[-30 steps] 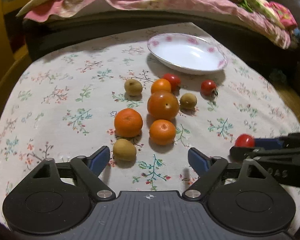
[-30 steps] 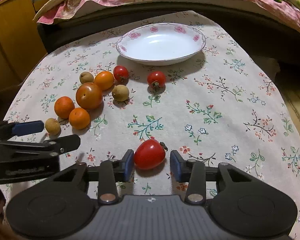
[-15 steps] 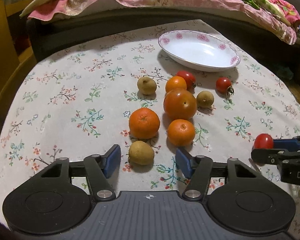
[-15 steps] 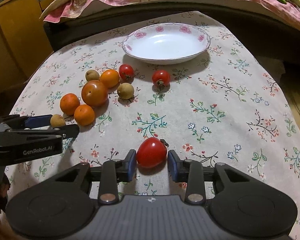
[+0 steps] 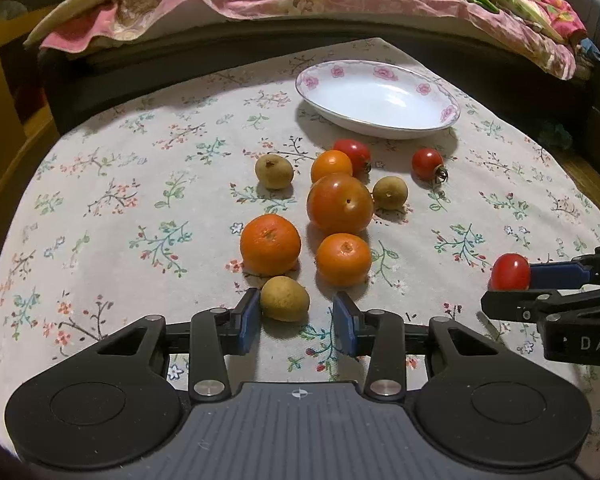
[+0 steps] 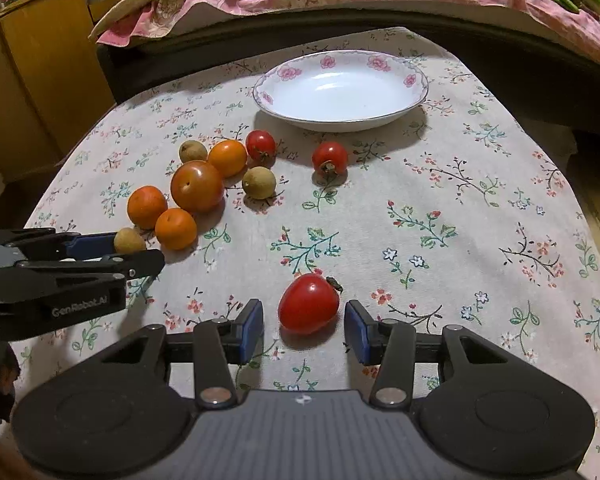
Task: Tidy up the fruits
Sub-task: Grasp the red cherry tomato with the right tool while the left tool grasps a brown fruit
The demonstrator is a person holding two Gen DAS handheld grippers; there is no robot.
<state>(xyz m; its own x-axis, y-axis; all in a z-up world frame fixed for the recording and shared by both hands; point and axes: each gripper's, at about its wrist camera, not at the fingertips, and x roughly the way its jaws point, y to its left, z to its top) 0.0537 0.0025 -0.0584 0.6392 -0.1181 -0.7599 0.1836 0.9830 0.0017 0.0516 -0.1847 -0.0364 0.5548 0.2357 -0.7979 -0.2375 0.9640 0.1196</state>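
I've got both grippers low over the desk (image 6: 480, 208) with its floral cloth, each one framing a fruit. My left gripper (image 5: 296, 322) is spread, the small tan fruit (image 5: 285, 298) sitting between its blue pads at lower centre of the left view, touching or nearly touching the left pad, with a clear gap on the right. My right gripper (image 6: 304, 326) is spread too, and the red tomato (image 6: 309, 309) lies on the cloth between its pads, gaps both sides, nothing pinched yet. To do this well I'd nudge the left gripper so the tan fruit sits centred before I close, otherwise I reckon one pad shoves it sideways into the big orange (image 5: 270, 244) just beyond it. The tomato is smooth and soft by the look of it, so close gently and level; its stalk end points to the upper right, clear of the pads. The empty flowered plate (image 6: 340, 88) sits at the top centre of the right view, my likely drop spot. Room check: the right side of the cloth is bare, a free lane from the tomato up to the plate, apart from one small tomato (image 6: 330, 157) just in front of the plate. On the left the cluster of oranges crowds the path, so I'd lift first, then travel. The desk edge curves away close at far right, so keep inboard.
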